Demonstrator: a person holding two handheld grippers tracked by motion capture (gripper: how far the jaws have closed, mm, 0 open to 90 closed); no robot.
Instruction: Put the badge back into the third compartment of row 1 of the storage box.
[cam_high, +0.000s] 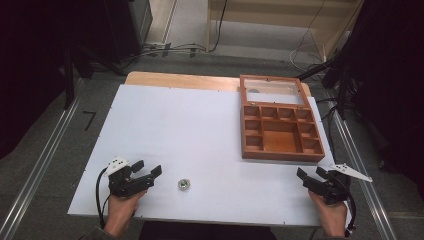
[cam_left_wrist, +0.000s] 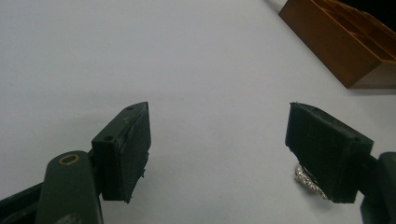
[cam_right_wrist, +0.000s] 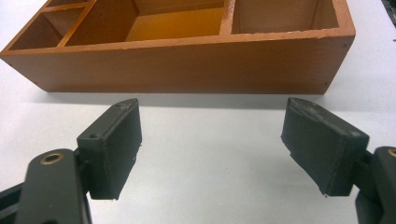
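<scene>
Left claw wide apart, empty, beside small silver trinket.

— What does the table stand on?
— A grey floor, with a metal rail running along each side.
— And beyond it?
— A pale wooden shelf unit at the far wall, with cables trailing over the floor before it. Black curtains hang dark at both sides.
— The tabletop?
— A white board on light wood, evenly lit.
</scene>
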